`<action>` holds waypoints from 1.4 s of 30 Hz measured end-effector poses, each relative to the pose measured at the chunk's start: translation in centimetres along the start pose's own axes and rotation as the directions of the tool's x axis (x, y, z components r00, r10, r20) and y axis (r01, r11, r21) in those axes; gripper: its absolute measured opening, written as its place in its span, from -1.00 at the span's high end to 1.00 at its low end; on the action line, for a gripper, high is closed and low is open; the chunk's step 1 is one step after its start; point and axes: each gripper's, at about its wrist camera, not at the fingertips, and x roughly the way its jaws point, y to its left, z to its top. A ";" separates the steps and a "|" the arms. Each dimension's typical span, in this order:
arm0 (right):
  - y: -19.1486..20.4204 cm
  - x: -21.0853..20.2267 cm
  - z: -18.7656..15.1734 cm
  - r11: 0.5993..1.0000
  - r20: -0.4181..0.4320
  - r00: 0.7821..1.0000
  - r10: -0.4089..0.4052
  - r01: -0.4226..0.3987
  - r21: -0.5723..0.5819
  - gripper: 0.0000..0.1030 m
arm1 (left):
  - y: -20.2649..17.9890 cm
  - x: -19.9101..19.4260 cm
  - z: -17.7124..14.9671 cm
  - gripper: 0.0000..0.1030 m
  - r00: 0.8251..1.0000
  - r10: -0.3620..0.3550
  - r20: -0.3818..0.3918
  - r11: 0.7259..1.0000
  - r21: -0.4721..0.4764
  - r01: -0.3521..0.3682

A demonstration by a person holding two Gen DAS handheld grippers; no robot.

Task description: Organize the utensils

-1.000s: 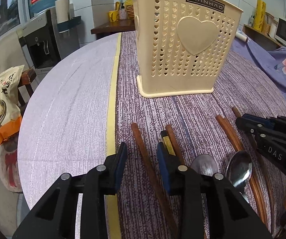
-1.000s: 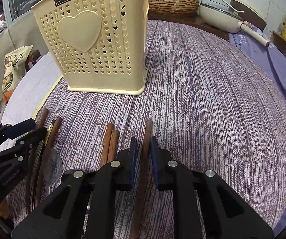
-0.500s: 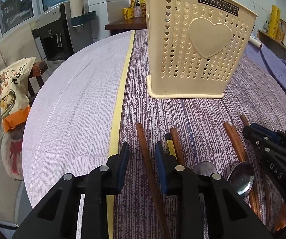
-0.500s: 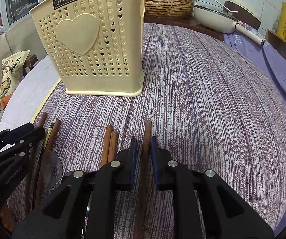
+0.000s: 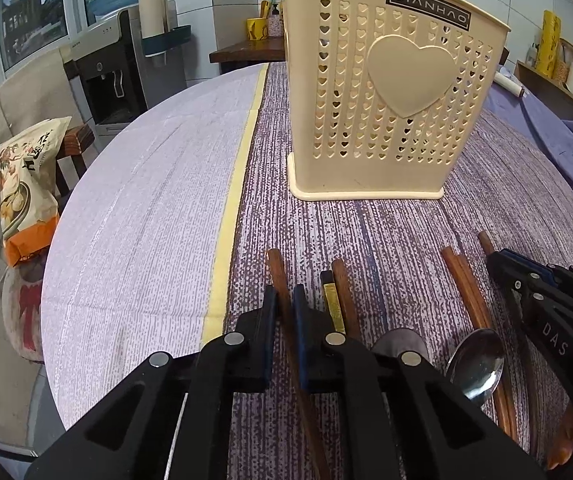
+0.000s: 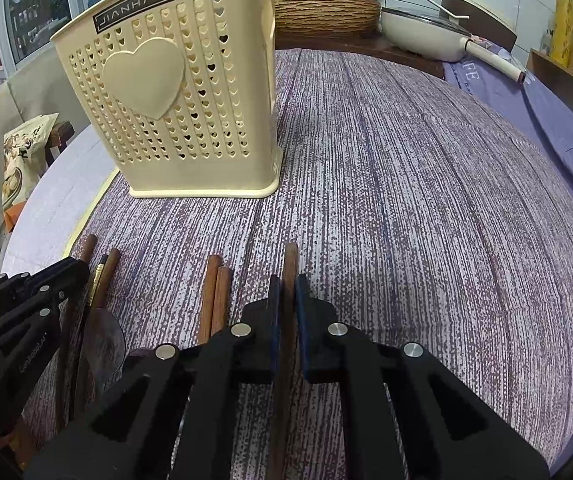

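A cream perforated utensil basket [image 5: 390, 92] with a heart stands upright on the purple tablecloth; it also shows in the right wrist view [image 6: 178, 108]. My left gripper [image 5: 284, 300] is shut on the leftmost wooden chopstick [image 5: 276, 272]. My right gripper [image 6: 286, 288] is shut on the rightmost wooden chopstick [image 6: 291, 260]. Between them lie a chopstick with a black-and-gold utensil handle [image 5: 332, 300], a pair of chopsticks [image 6: 214, 292] and two metal spoons [image 5: 476, 364]. The right gripper shows at the right edge of the left wrist view [image 5: 542, 304].
A yellow stripe [image 5: 234, 208] splits the round table into a pale half and a purple half. A snack bag [image 5: 26, 184] sits on a stool off the left edge. A wicker basket [image 6: 326, 12] and a white pan [image 6: 426, 32] stand behind the table.
My left gripper slid right onto the leftmost chopstick and shut on it. My right gripper has narrowed on its chopstick. The camera views have risen slightly.
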 end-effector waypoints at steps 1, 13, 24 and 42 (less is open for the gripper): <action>-0.1 0.0 0.0 1.000 0.002 1.000 0.005 -0.005 0.005 0.84 | 0.0 0.0 0.0 0.83 1.000 -0.005 0.000 1.000 0.001 0.005; -2.0 -2.2 1.4 0.986 0.083 0.986 0.142 -0.148 0.078 0.84 | 2.0 -1.4 1.5 0.85 0.992 -0.107 0.072 0.993 -0.045 0.111; -3.1 -11.7 4.3 0.967 0.291 0.927 0.238 -0.255 0.019 0.85 | 3.1 -8.9 4.7 0.86 0.947 -0.166 0.276 0.984 -0.012 0.176; -3.8 -17.7 5.8 0.967 0.356 0.900 0.251 -0.253 -0.043 0.85 | 3.6 -12.4 5.8 0.86 0.911 -0.199 0.361 0.980 0.043 0.197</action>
